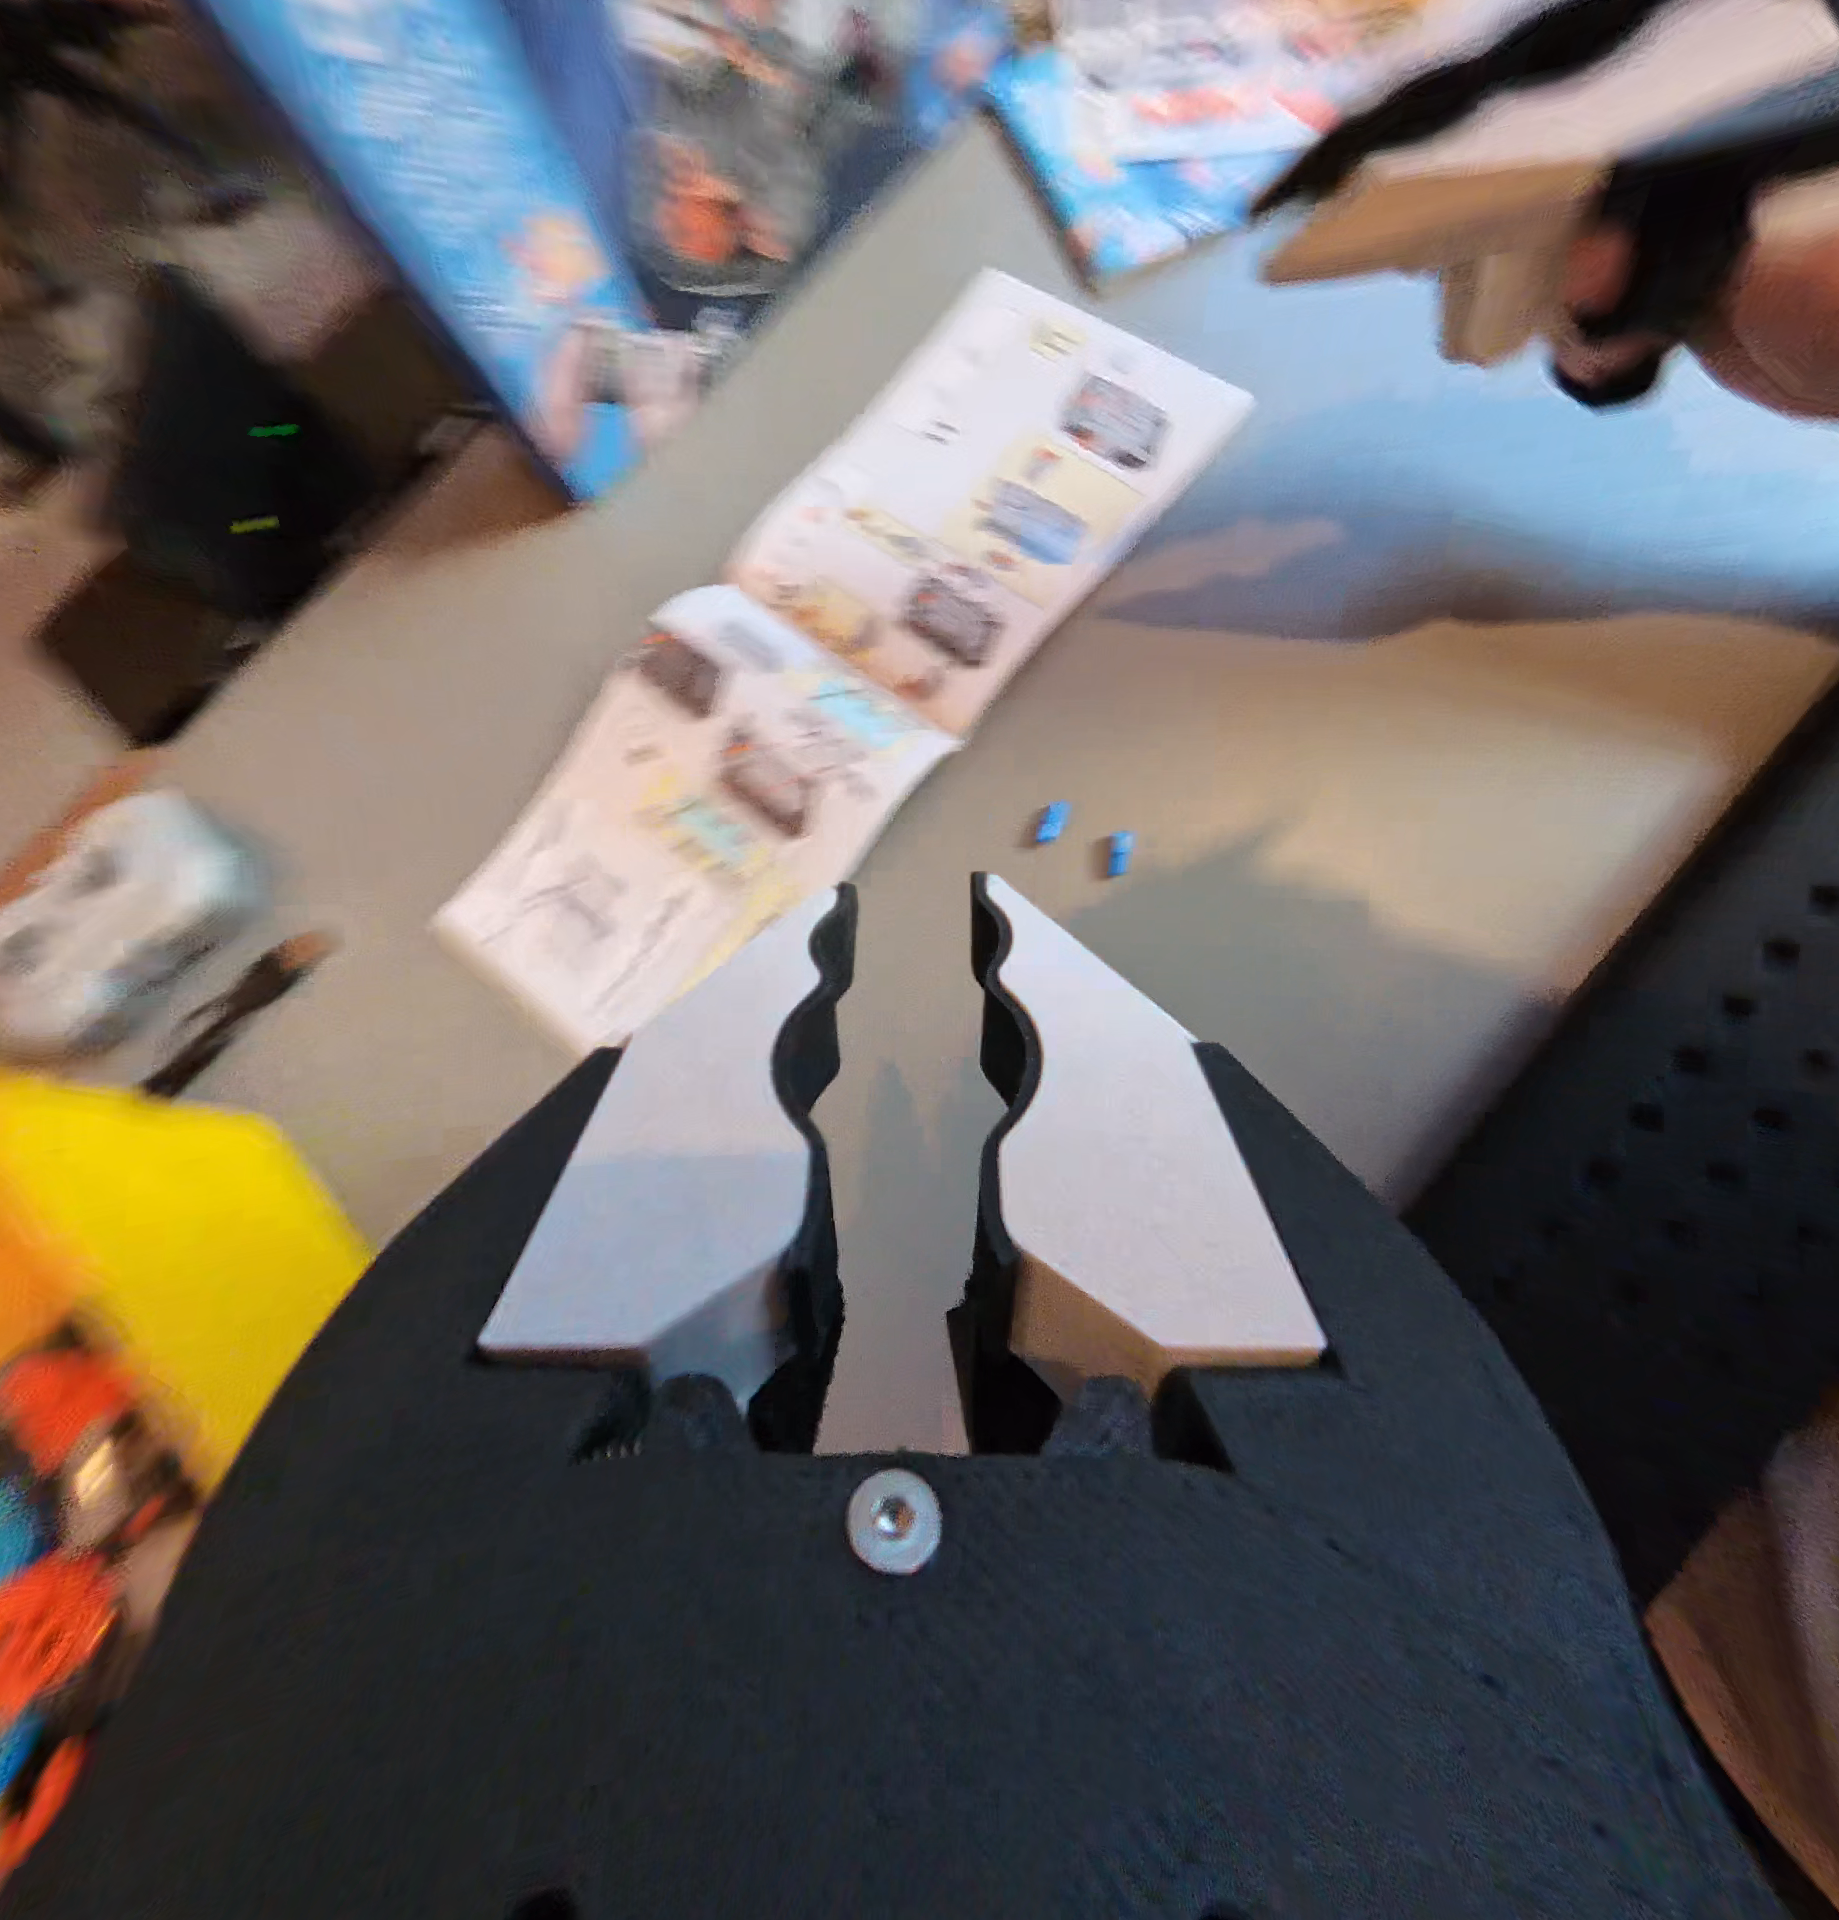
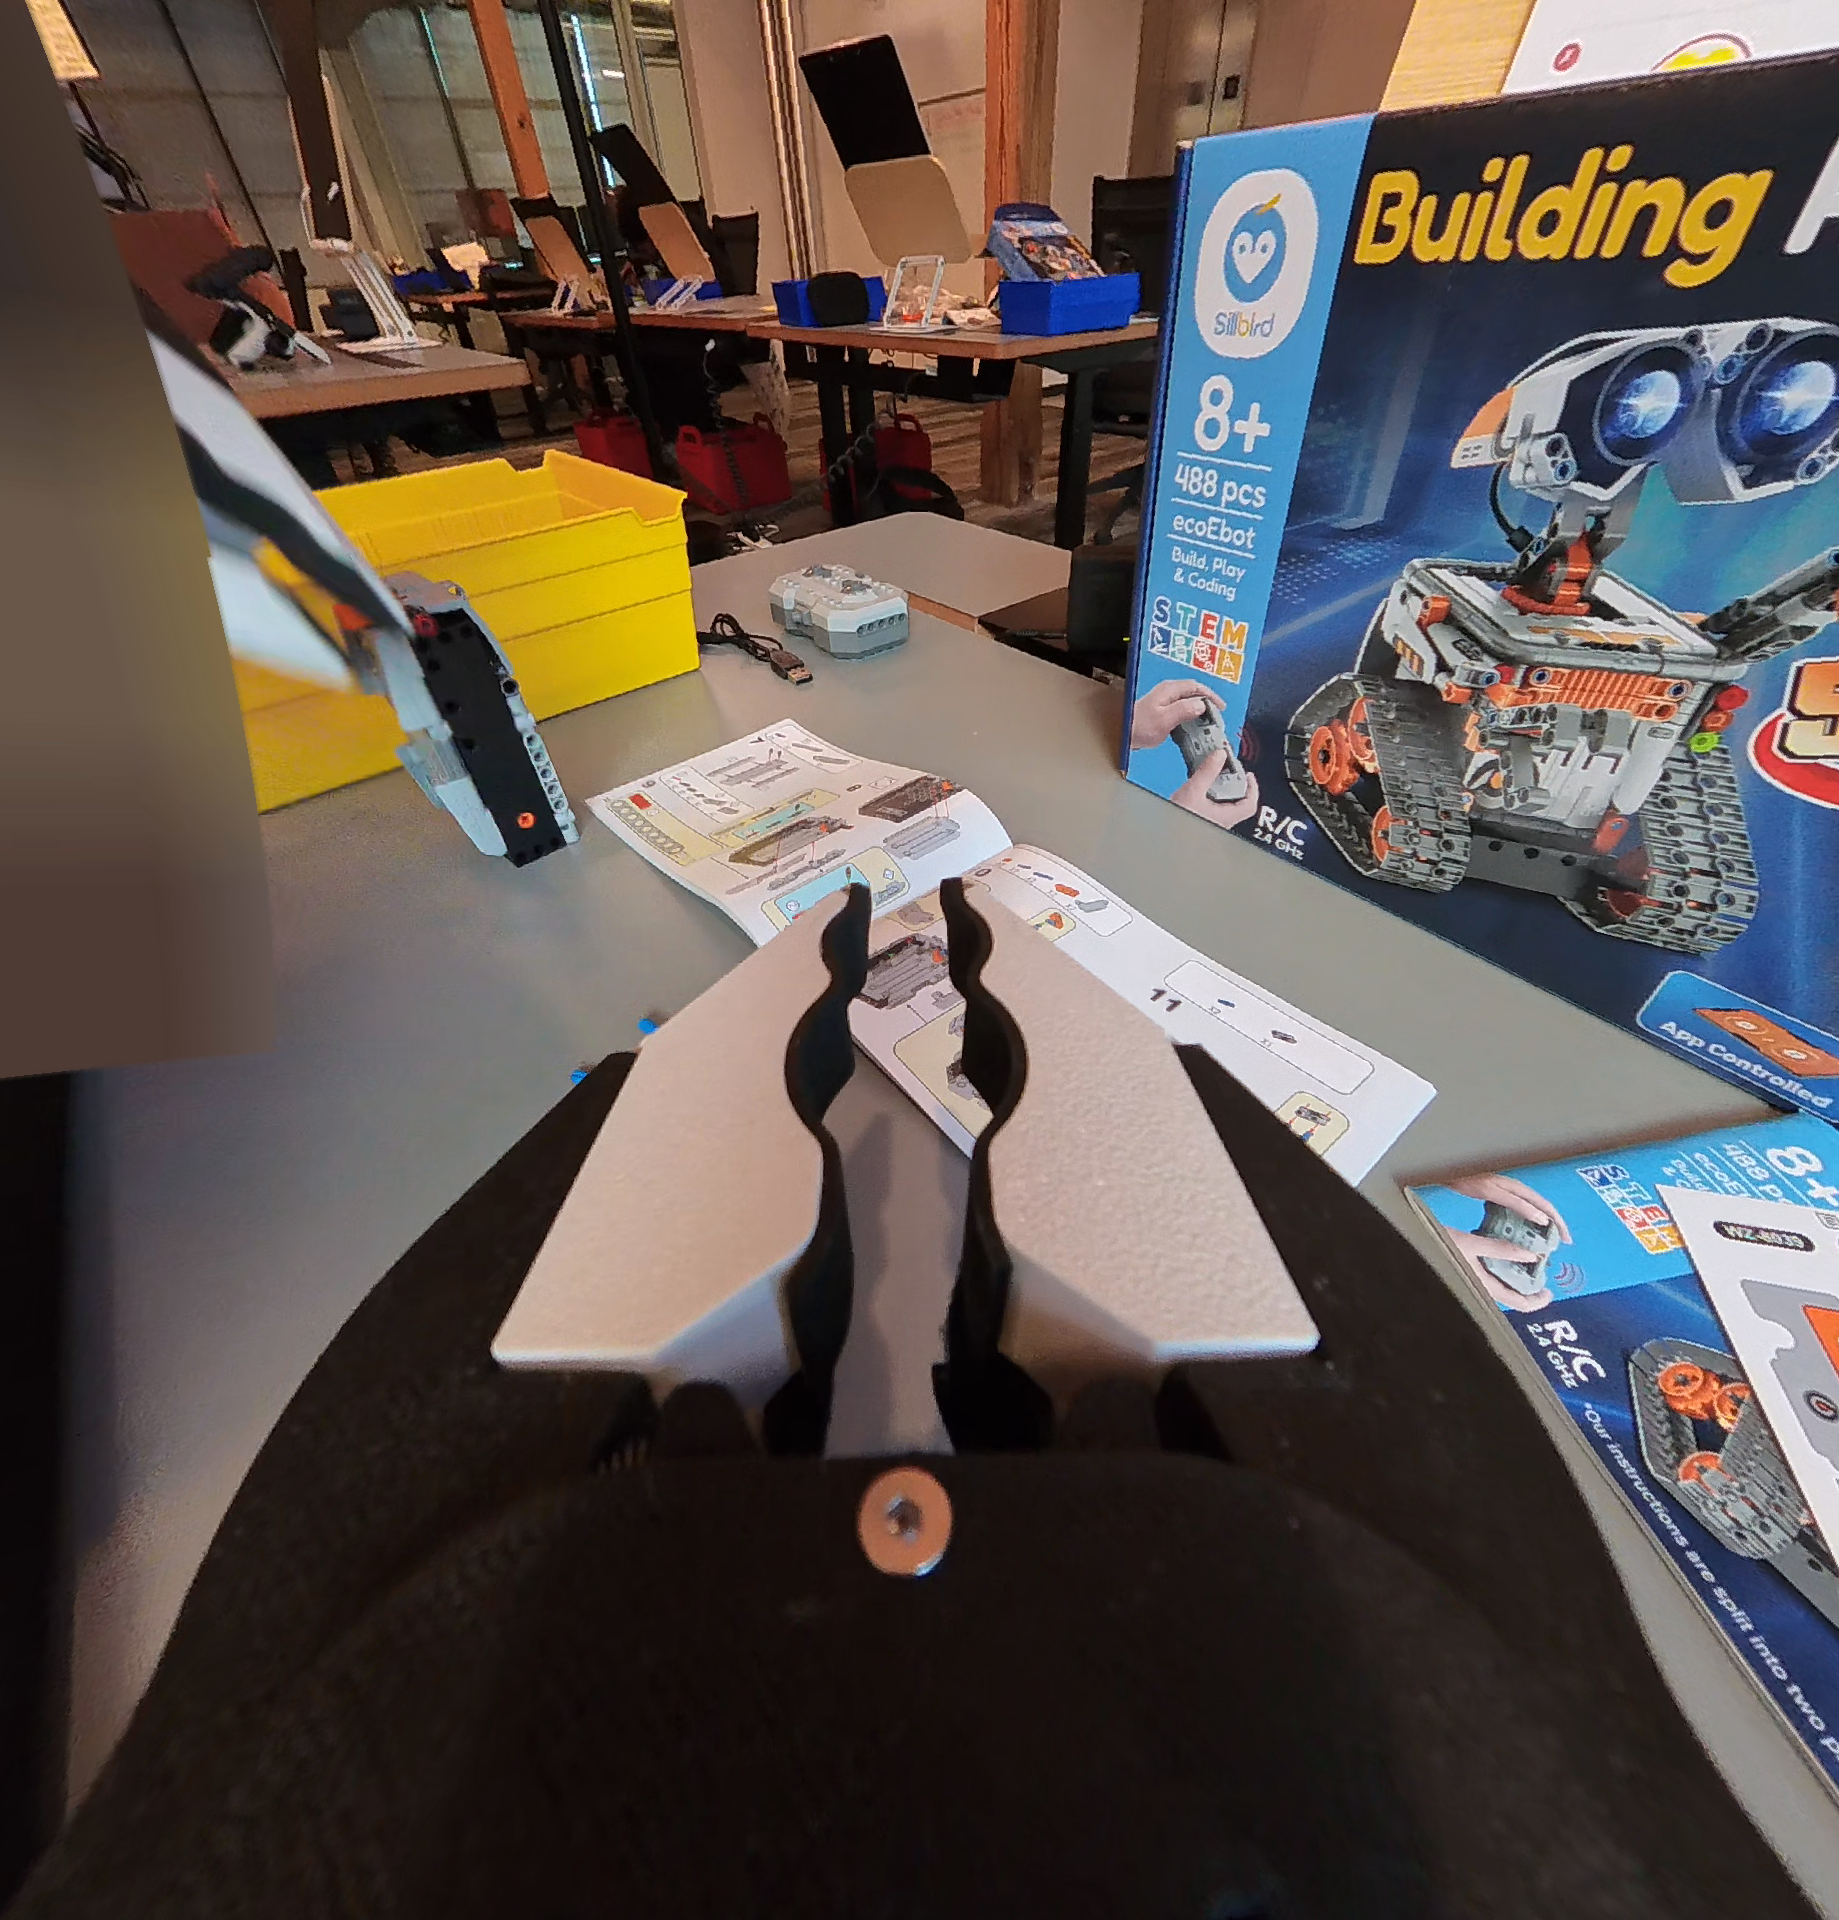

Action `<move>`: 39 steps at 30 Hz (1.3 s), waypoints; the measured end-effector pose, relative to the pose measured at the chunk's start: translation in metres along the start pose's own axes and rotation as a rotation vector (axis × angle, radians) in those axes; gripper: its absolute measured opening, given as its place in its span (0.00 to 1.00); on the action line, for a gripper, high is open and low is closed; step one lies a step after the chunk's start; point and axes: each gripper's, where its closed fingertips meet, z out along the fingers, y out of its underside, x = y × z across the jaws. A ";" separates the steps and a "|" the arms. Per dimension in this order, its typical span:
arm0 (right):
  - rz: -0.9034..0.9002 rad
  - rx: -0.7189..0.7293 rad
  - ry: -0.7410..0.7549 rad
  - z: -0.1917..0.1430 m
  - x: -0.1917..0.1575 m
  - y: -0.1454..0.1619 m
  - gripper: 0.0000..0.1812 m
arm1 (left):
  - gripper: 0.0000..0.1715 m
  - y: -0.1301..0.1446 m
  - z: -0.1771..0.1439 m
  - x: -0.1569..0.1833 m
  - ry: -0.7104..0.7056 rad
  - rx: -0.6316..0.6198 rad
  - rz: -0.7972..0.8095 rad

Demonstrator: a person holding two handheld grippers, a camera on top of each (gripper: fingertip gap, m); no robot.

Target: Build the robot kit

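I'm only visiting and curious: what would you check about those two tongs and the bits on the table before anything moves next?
1. Left tongs open and empty: ok.
2. Right tongs open and empty, over the booklet: ok.
3. Two blue pieces clear of both tongs: ok.
4. Left wrist view sharp: not ok, blurred.
5. Black brick assembly untouched: cannot tell.

Gripper fingers: matt, finely grained pale plastic, black wavy inner liners; body rough black, with bright metal screw. Booklet: smooth printed paper. Box: glossy card; bin: smooth yellow plastic; table: matt grey.
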 end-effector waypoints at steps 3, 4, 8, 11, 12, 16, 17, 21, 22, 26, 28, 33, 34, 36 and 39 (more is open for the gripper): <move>0.008 0.023 -0.004 -0.001 -0.001 -0.005 0.07 | 0.25 0.024 -0.083 -0.097 -0.242 0.029 -0.182; 0.010 0.027 -0.008 -0.001 -0.002 -0.006 0.07 | 0.28 0.040 -0.105 -0.129 -0.305 0.012 -0.251; 0.007 0.003 -0.015 0.003 -0.004 0.000 0.07 | 0.19 0.107 -0.121 -0.208 -0.303 -0.209 -0.291; -0.004 -0.018 -0.004 0.005 -0.001 0.006 0.07 | 0.08 0.131 -0.080 -0.223 -0.147 -0.270 -0.242; -0.006 -0.021 -0.001 0.004 0.000 0.007 0.07 | 0.07 0.137 -0.065 -0.222 -0.078 -0.289 -0.236; -0.005 -0.009 0.022 0.002 0.005 0.006 0.07 | 0.00 0.170 -0.022 -0.240 -0.022 -0.420 -0.066; -0.004 -0.005 0.029 0.001 0.007 0.006 0.07 | 0.00 0.180 -0.016 -0.248 -0.032 -0.463 -0.037; 0.005 -0.006 0.051 -0.001 0.012 0.008 0.07 | 0.02 0.205 -0.003 -0.255 0.048 -0.575 -0.046; 0.003 -0.010 0.054 -0.001 0.013 0.008 0.07 | 0.03 0.210 -0.002 -0.257 0.055 -0.598 -0.035; -0.006 -0.024 0.060 0.000 0.013 0.012 0.07 | 0.02 0.221 0.005 -0.259 0.072 -0.634 0.000; -0.016 -0.031 0.060 0.001 0.012 0.013 0.07 | 0.03 0.227 0.008 -0.261 0.064 -0.653 0.009; -0.038 -0.043 0.056 0.003 0.009 0.015 0.07 | 0.05 0.234 0.014 -0.263 0.064 -0.677 0.010; -0.039 -0.044 0.053 0.003 0.009 0.015 0.07 | 0.04 0.235 0.015 -0.263 0.066 -0.680 0.004; -0.042 -0.049 0.046 0.004 0.007 0.015 0.07 | 0.05 0.236 0.016 -0.261 0.076 -0.689 0.001; -0.052 -0.057 0.038 0.005 0.005 0.016 0.07 | 0.04 0.236 0.017 -0.261 0.084 -0.703 -0.014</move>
